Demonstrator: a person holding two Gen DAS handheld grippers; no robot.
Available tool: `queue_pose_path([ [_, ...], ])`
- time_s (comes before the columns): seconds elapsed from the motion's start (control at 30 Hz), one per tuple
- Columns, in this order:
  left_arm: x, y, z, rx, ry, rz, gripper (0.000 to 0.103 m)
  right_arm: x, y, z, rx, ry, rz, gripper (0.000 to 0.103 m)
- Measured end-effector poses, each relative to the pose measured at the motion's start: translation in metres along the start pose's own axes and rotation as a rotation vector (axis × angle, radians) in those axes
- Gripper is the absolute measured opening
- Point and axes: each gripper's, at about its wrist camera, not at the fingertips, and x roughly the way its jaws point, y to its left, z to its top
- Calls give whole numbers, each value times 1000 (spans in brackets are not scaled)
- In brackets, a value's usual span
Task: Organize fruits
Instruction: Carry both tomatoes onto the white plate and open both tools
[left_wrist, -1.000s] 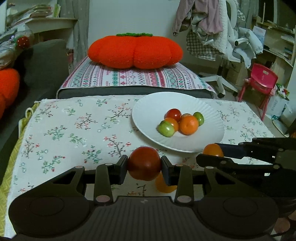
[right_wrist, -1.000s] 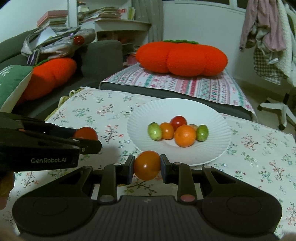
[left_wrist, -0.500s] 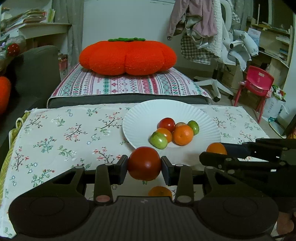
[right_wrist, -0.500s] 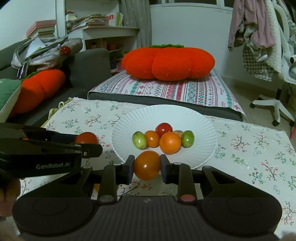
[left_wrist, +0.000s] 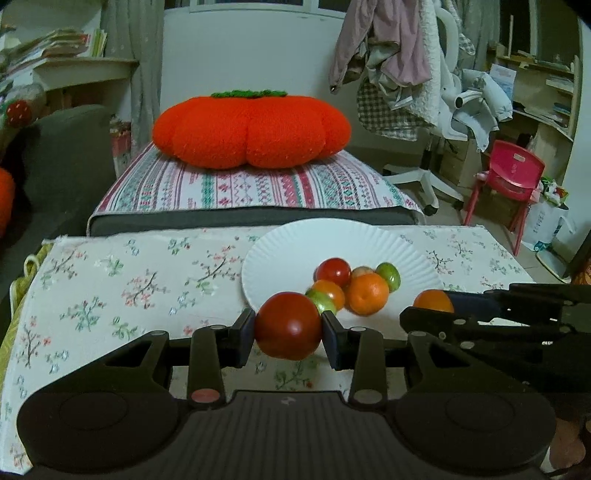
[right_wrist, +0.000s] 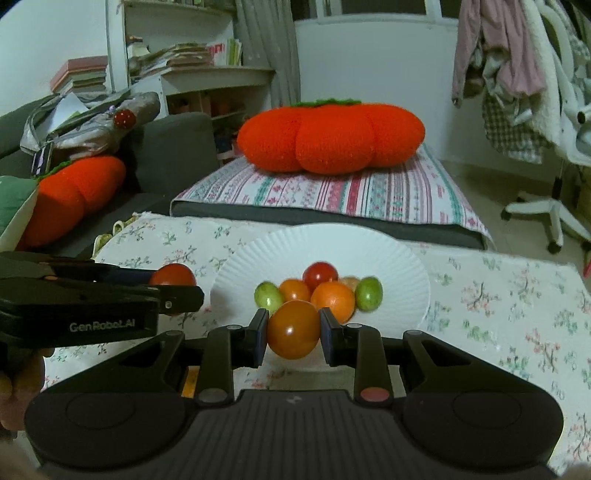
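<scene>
Two grippers hover just short of the paper plate (right_wrist: 406, 258): left gripper (left_wrist: 288, 332) clamped on a red tomato (left_wrist: 288, 325), right gripper (right_wrist: 293, 332) on an orange tomato (right_wrist: 293, 328). Dropping either onto the piled fruit (right_wrist: 332, 295) could scatter it off the plate.

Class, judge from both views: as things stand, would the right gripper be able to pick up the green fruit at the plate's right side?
Probably not yet: the right gripper is shut on an orange tomato, so its jaws are occupied. The green fruit lies unobstructed beyond.

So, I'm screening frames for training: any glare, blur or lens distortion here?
Left wrist view: fisheye bends the room edges, corners vignetted, small glare spot on the red tomato. Right wrist view: same warping, a highlight on the orange tomato, fruits on the plate slightly soft.
</scene>
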Motion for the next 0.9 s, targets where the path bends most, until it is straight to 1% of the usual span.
queue_pose_path([
  [0.17,13,-4,1,21,0,-11,16,9,-5,-2,10,2,-16,26],
  [0.3,24,-9,-3,45,15,-22,16,14,-7,-2,19,6,-7,26],
  [0.43,34,-9,-3,42,21,-25,16,17,-7,-4,14,15,-18,26],
  [0.63,37,-9,-5,49,14,-27,17,23,-10,-6,17,23,-20,27],
  [0.77,37,-10,-6,56,16,-28,18,25,-12,-7,23,26,-37,28],
  [0.83,35,-9,-6,54,13,-26,22,22,-12,-6,28,18,-43,28],
  [0.9,33,-7,-5,43,12,-23,27,19,-13,-4,39,7,-48,31],
])
